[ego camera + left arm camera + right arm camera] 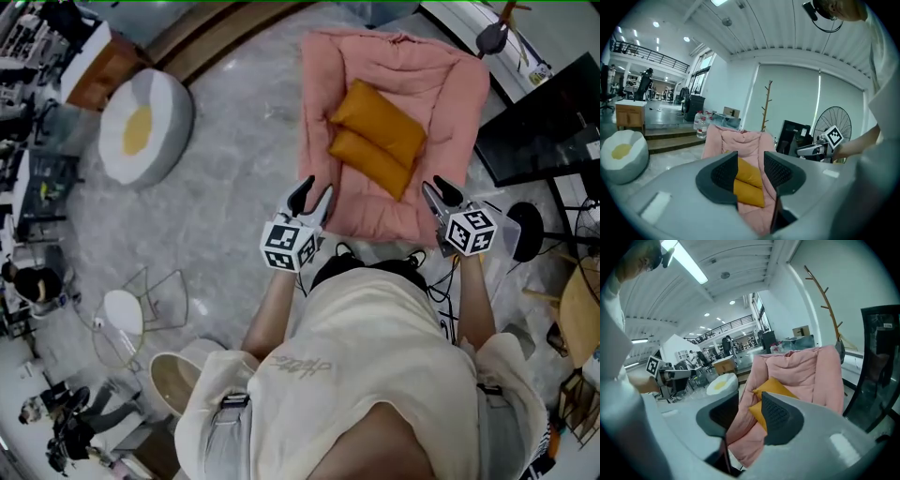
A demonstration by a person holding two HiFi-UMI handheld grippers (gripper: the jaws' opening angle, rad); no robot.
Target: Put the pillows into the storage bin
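Observation:
Two orange pillows [380, 122] [370, 161] lie side by side on a pink padded lounger [394, 66] spread on the grey floor. My left gripper [309, 202] hovers at the lounger's near left corner. My right gripper [439, 197] hovers at its near right corner. Both point toward the pillows and stand apart from them. In the left gripper view the jaws [750, 161] are open with nothing between them, and the pillows [749, 185] show beyond the gap. In the right gripper view the jaws [749, 404] are likewise open and empty, with the pillows [771, 389] on the pink lounger [801, 371] ahead.
A white and yellow egg-shaped pouf [142, 127] sits on the floor at the left. A black screen [548, 122] and a floor fan [525, 230] stand right of the lounger. A wire-legged white stool [122, 319] and a round beige tub [173, 380] are near my left side.

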